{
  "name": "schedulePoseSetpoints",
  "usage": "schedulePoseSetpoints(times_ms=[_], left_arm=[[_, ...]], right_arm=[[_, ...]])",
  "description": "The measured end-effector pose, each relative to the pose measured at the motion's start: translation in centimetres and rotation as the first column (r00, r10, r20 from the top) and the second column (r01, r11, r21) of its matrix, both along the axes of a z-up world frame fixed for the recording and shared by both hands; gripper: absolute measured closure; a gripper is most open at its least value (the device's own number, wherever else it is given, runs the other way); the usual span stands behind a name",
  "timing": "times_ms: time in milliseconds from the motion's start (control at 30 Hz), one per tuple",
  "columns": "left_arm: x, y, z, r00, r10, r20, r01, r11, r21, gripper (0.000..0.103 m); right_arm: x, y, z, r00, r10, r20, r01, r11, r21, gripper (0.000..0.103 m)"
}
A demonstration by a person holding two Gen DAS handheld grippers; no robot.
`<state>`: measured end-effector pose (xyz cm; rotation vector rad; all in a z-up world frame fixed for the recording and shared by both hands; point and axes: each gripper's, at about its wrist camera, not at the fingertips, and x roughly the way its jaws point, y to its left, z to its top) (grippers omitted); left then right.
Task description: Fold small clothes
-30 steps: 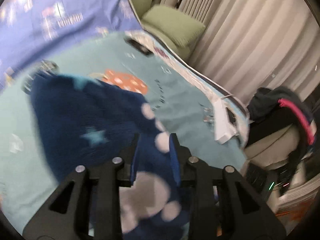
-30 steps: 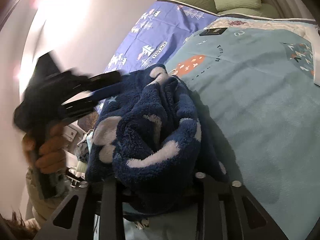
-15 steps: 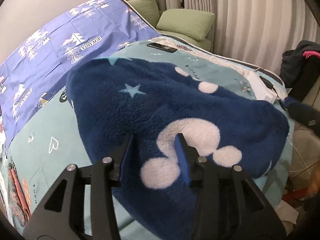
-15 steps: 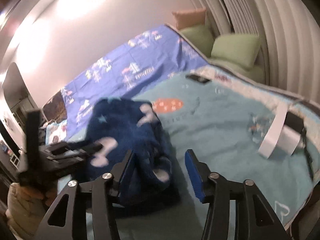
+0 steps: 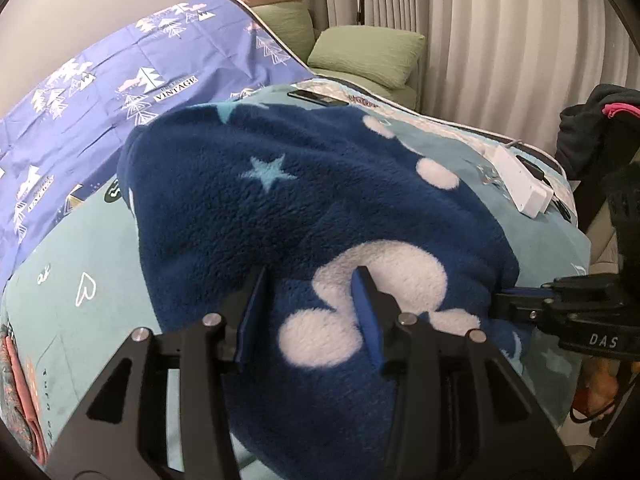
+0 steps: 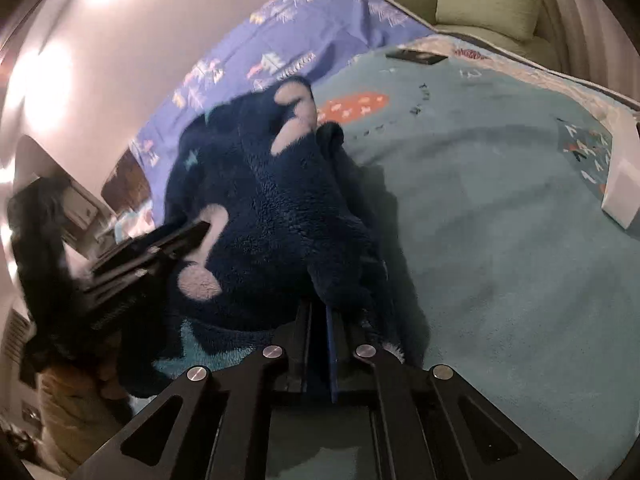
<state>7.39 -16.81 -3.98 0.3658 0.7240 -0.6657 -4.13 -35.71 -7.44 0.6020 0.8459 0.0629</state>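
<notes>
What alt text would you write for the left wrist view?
A navy fleece garment with white spots lies on a teal blanket, the open left hand-held gripper over it. The right hand-held gripper pinches its right edge.

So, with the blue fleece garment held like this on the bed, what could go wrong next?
The left gripper is open over the fleece garment, so only the right gripper pinches an edge; pulling may bunch it unevenly. The white box lies near the bed's edge and could be swept off.
</notes>
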Motion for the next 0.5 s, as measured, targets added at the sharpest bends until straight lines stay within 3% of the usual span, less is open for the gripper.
schedulePoseSetpoints(times_ms=[133,233,333,433,500], left_arm=[[-0.3,0.6,1.0,1.000,0.024,-0.002,-0.024,0.999,-0.026,0.058],[-1.4,2.5,3.0,0.998,0.042,-0.047,-0.047,0.992,-0.116,0.057],[-3.9,4.1,4.3,0.997,-0.043,-0.056,0.032,0.982,-0.188,0.057],[-5.8,4.5,3.6,0.997,-0.070,-0.039,0.063,0.985,-0.158,0.057],[-6.3,4.5,2.1,0.997,-0.062,-0.041,0.057,0.992,-0.108,0.057]], right_arm=[[0.3,0.8,1.5,1.000,0.019,0.001,-0.019,0.998,-0.064,0.098],[-1.0,0.7,4.1,0.997,0.027,0.067,-0.022,0.997,-0.078,0.096],[-1.7,1.2,6.7,0.987,0.061,0.148,-0.046,0.993,-0.104,0.094],[-1.8,2.3,8.1,0.972,0.127,0.199,-0.109,0.989,-0.097,0.094],[-0.8,3.0,7.4,0.973,0.153,0.175,-0.136,0.985,-0.106,0.093]])
